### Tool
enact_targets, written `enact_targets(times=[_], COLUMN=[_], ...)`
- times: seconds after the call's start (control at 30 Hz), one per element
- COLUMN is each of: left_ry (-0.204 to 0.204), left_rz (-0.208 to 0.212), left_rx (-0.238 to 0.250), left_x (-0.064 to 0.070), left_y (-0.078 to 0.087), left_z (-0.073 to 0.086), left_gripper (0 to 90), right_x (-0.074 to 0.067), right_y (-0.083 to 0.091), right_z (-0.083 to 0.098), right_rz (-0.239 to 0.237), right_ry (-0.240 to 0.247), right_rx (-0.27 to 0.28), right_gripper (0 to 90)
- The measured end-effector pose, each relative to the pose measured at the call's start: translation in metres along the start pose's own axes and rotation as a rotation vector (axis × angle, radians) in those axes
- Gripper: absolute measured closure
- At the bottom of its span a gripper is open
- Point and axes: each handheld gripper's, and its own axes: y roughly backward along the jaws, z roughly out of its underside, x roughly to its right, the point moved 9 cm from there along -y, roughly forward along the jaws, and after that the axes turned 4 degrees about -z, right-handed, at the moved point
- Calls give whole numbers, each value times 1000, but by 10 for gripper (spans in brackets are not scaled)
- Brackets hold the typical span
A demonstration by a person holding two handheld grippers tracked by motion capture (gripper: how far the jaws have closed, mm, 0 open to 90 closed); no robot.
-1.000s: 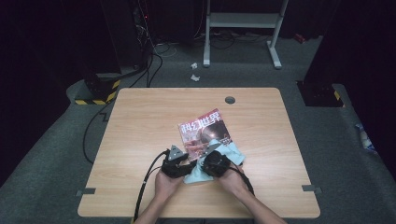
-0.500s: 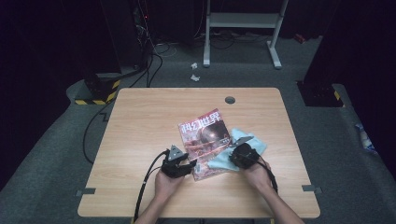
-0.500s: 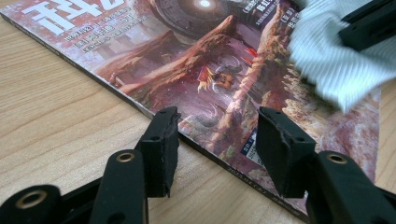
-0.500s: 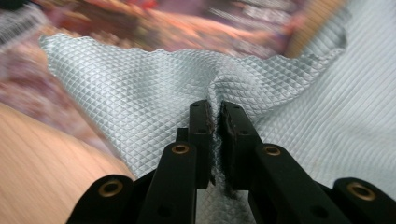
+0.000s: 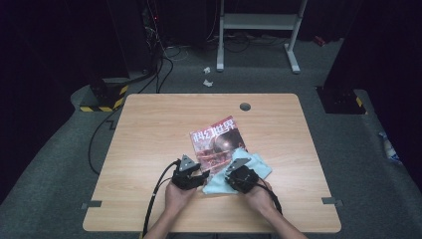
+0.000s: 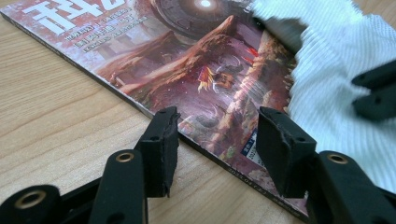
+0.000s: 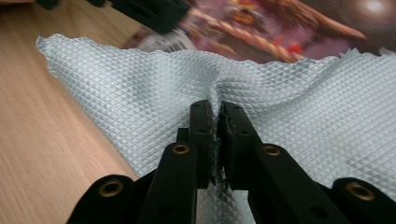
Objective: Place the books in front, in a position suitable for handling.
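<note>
Here, the right gripper (image 7: 215, 116) is pinching a fold of the pale blue cloth (image 7: 289, 121), which is overlapping the magazine's (image 6: 187, 60) near corner. The left gripper (image 6: 215, 140), jaws half open and empty, is straddling the magazine's near edge, left of the cloth.

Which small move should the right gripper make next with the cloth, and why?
Probably slide the cloth further across the magazine cover. The right gripper is shut on a pinched fold of cloth, part of which already lies on the cover. The left gripper stands open over the magazine's near edge, apparently placed to steady it, so wiping seems the fitting move.
</note>
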Motion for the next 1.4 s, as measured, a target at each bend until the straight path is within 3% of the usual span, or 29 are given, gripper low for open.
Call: enact_targets(times=[0.07, 0.13, 0.2, 0.33, 0.43, 0.57, 0.7, 0.87, 1.03, 1.13, 1.23, 1.4], left_ry=[1, 1, 1, 3, 3, 4, 6, 7, -7, -31, -26, -31], left_rz=[-1, -2, -2, -3, -3, -4, -7, -5, 14, 30, 38, 38], left_rx=[0, 2, 2, 2, 3, 4, 3, -6, -28, -40, -22, -3], left_x=[0, 0, 0, 0, 0, 1, 1, 3, 12, 19, 22, 22], left_y=[0, 0, 0, 0, 0, 0, 0, 0, 2, 3, 2, 3], left_z=[0, 0, 0, 0, 0, 0, 0, 0, 1, 2, 3, 4], left_gripper=[487, 487, 487, 487, 488, 491, 491, 498, 498, 497, 497, 495], right_x=[-2, 5, 21, 62, 78, 80, 83, 80, 76, 70, 68, 72], right_y=[-1, 1, 7, 27, 35, 34, 33, 33, 39, 45, 49, 35], right_z=[-3, 0, 9, 38, 51, 49, 50, 50, 57, 64, 67, 44], right_rz=[0, -23, 31, 106, 110, 139, 107, 132, 108, 127, 134, 164], right_ry=[28, 7, -11, -133, -217, -192, -222, -182, -190, -151, -137, -111], right_rx=[-13, -11, -18, -2, 19, 24, 38, 15, 3, -29, -73, -115], right_gripper=[829, 827, 826, 825, 822, 817, 818, 827, 827, 828, 829, 830])
